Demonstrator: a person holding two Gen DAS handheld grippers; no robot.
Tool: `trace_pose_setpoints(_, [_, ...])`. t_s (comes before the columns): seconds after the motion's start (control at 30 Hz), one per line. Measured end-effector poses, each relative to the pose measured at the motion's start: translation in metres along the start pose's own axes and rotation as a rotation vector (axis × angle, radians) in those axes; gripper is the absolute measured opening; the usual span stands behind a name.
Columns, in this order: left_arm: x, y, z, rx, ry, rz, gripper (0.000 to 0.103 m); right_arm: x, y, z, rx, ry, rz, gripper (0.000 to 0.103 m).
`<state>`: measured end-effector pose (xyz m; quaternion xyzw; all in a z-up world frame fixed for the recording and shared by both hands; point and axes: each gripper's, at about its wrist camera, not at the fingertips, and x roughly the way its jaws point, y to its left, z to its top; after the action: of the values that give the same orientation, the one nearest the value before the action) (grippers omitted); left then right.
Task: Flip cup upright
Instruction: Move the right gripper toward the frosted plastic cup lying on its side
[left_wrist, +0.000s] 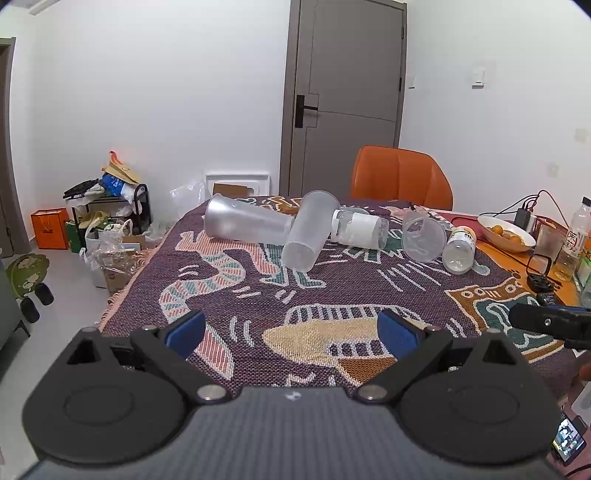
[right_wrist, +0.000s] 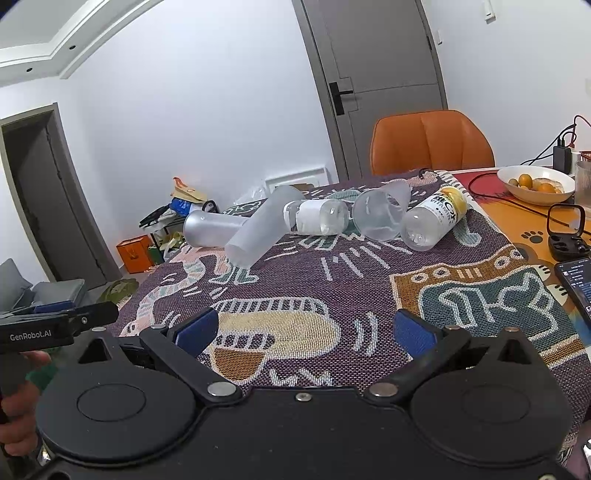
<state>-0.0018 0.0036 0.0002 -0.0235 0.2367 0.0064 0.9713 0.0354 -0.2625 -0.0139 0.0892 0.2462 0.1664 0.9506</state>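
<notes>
Both the left gripper (left_wrist: 291, 328) and the right gripper (right_wrist: 303, 329) are held with jaws spread wide, nothing between them. At twelve o'clock on the patterned woven cloth (left_wrist: 332, 295), a frosted plastic tumbler (left_wrist: 308, 230) is seen lying tipped across a second frosted tumbler (left_wrist: 245, 221).

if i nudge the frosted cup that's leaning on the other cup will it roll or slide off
Probably it rolls: the frosted cup is round and tapered, lying on its side propped across another frosted cup, so it would likely curve rather than go straight. It looks empty and thin-walled, so likely light and easily knocked. The woven blanket may damp sliding.
</notes>
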Motion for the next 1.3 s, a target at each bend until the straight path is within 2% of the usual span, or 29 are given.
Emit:
trace_pose_setpoints(0.23, [0.002,-0.001,0.001,0.004,0.037,-0.007,0.099,0.000,-0.001,-0.001,0.004,-0.002,0.005,0.103])
trace_pose_setpoints(0.5, [0.016,-0.003,0.004,-0.023,0.009,-0.029,0.099,0.011,-0.007,-0.001,0.025,0.020,-0.008,0.103])
trace_pose_setpoints(0.73, [0.043,-0.007,0.008,-0.027,0.031,-0.052,0.099,0.028,-0.016,0.006,0.050,0.045,-0.024,0.103])
trace_pose_setpoints(0.97, [0.069,-0.011,0.019,0.003,0.050,-0.033,0.099,0.046,-0.027,0.019,0.075,0.055,-0.032,0.103])
trace_pose_setpoints(1.3, [0.105,-0.008,0.038,-0.031,0.077,-0.024,0.099,0.073,-0.041,0.047,0.095,0.059,-0.049,0.103])
